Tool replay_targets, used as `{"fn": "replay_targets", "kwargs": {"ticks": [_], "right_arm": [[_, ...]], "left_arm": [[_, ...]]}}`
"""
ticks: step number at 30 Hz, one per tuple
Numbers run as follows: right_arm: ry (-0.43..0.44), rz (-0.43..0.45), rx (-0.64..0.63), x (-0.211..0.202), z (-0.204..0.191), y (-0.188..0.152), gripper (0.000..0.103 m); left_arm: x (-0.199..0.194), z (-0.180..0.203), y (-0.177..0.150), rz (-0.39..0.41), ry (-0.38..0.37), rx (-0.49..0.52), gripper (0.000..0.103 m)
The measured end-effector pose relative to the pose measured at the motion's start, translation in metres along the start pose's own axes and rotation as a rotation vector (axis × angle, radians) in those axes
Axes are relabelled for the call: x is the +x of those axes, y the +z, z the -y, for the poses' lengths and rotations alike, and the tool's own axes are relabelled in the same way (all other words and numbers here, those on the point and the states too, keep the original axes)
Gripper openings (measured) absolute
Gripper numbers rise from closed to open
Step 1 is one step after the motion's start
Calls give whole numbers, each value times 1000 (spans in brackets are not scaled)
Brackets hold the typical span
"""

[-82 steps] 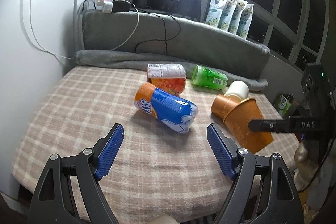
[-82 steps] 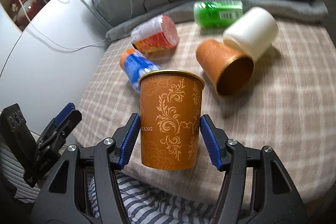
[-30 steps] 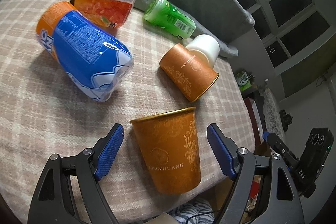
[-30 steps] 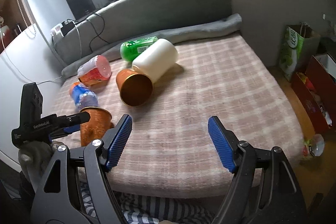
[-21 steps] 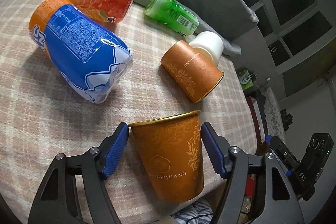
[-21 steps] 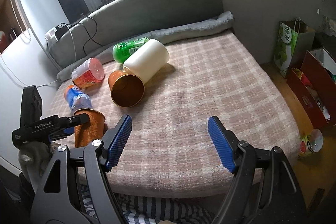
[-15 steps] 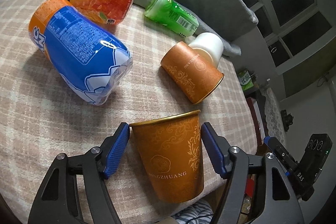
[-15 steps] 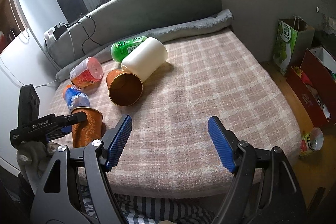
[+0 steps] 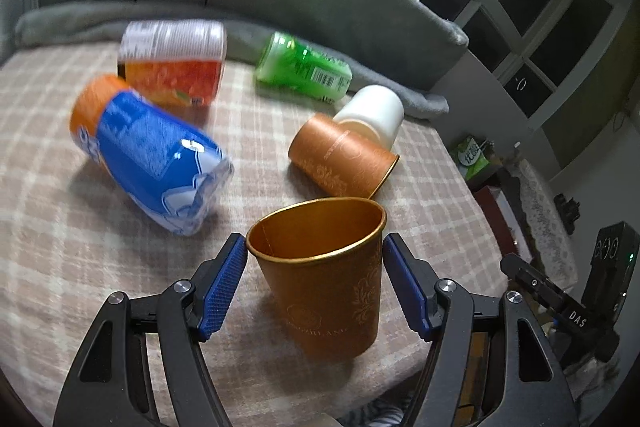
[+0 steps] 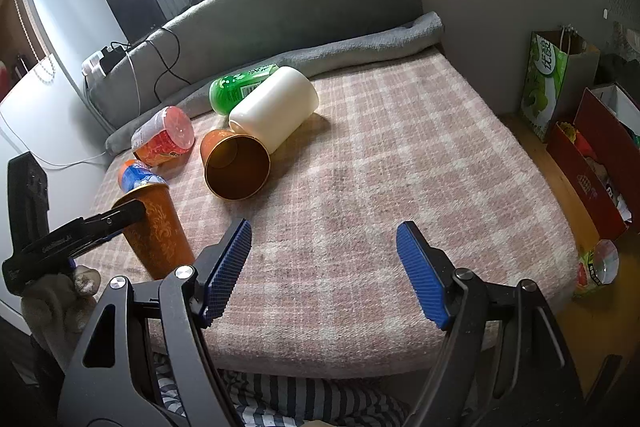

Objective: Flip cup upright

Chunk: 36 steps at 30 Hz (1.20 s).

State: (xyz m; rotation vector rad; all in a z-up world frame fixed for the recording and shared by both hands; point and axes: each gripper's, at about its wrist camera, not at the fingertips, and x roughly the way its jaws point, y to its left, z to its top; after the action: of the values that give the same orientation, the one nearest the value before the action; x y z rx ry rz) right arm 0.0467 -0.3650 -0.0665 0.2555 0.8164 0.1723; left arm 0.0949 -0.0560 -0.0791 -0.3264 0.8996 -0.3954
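Our orange cup stood upright, mouth up, near the bed's front edge, so that flip looked done. Our left claw bracketed it, seemingly pinching its rim; our right claw hung spread, holding nothing. A second orange cup lay sideways.

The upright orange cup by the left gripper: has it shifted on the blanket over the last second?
Cannot tell. In the right wrist view the upright orange cup keeps its place beside the lying orange cup, but that camera drifted slightly.
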Motion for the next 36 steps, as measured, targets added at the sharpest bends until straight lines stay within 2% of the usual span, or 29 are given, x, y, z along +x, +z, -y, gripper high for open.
{"fn": "replay_targets", "kwargs": {"ticks": [13,16,29,36], "right_arm": [[2,-1,3,2,-1,-2,78],[3,-1,0,1,0,-1,78],[-3,3,14,-1,2,-3,78],[-4,3,13,0,2,-2,78]], "left_arm": [[0,31,-5,121,174,207,70],[3,36,-8,131,195,243,70],[5,43,-14,133,211,273,70],[9,47,-22,97,169,279,70]]}}
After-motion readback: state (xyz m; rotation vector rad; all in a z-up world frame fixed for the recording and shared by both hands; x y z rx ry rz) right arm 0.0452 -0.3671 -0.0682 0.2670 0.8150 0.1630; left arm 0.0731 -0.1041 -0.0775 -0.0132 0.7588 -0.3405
